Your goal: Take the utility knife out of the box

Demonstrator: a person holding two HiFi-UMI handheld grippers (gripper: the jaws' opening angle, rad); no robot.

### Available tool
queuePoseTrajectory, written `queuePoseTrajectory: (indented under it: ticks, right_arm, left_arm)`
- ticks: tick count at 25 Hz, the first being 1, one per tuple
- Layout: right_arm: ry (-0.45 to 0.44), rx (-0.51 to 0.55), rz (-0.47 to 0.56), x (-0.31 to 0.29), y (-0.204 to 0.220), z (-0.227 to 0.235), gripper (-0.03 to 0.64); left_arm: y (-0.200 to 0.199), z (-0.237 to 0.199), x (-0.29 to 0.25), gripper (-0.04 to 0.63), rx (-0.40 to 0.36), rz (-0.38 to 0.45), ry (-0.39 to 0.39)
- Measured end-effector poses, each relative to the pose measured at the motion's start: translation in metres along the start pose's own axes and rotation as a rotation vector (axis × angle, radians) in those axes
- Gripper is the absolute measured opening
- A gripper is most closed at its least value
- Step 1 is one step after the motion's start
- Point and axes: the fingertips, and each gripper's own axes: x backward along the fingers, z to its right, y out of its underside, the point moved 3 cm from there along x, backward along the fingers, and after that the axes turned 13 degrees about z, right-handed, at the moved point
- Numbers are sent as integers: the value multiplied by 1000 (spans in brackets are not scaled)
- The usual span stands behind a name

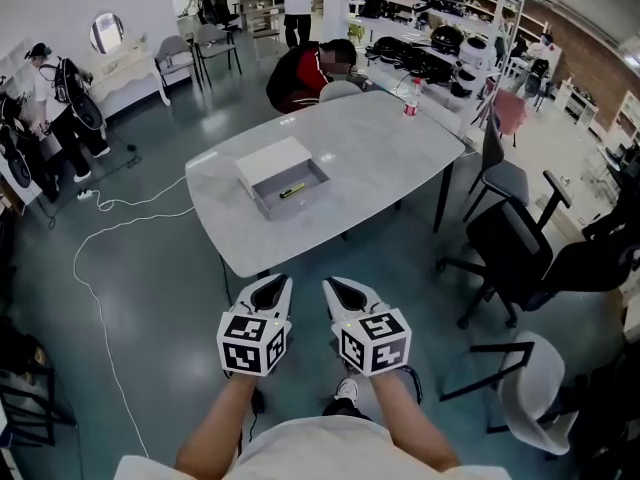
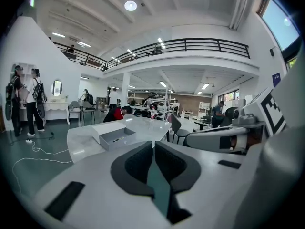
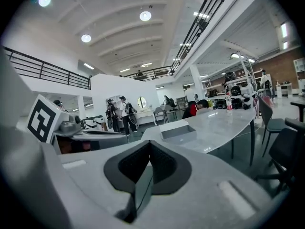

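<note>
Left gripper [image 1: 268, 290] and right gripper [image 1: 347, 292] hang side by side short of the pale grey rounded table [image 1: 400, 158], jaws closed on nothing, well apart from the open shallow grey box [image 1: 300, 173] holding the yellow-and-black utility knife [image 1: 292, 190], so approach appears not yet begun

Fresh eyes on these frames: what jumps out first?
An open grey box sits mid-table with a yellow-and-black knife lying in it and a white lid against its far side. The left gripper and right gripper are shut and empty, side by side short of the table's near edge.
</note>
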Motion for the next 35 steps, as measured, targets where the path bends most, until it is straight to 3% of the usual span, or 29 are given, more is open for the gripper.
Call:
queuePoseTrajectory:
  ticks: [15, 35]
  right_arm:
    - [-97, -19, -33, -25, -26, 95, 5]
    - [-156, 7, -63, -67, -30, 125, 5]
  left_arm:
    - [-8, 33, -95, 25, 6, -19, -73]
    - [-7, 9, -136, 25, 32, -9, -132]
